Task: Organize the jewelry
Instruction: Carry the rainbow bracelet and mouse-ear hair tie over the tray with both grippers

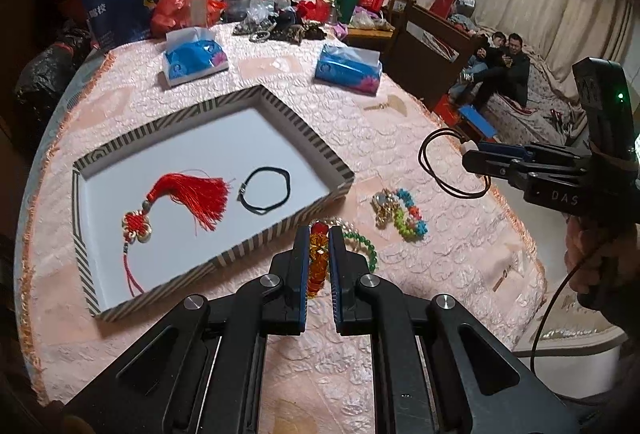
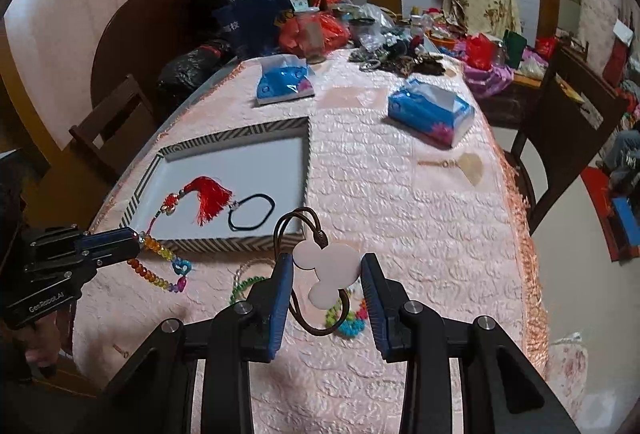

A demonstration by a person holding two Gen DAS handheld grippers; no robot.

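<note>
A striped-rim tray on the pink tablecloth holds a red tassel knot and a black hair tie. My left gripper is shut on an orange-red bead bracelet, just off the tray's near edge. My right gripper is shut on a brown cord hair tie with a pale pink flat charm, held above the table. A green bead bracelet and a multicolour bead bracelet lie on the cloth.
Two blue tissue packs sit beyond the tray. A small fan charm lies to the right. Bags and clutter crowd the table's far end. A chair stands at the right edge.
</note>
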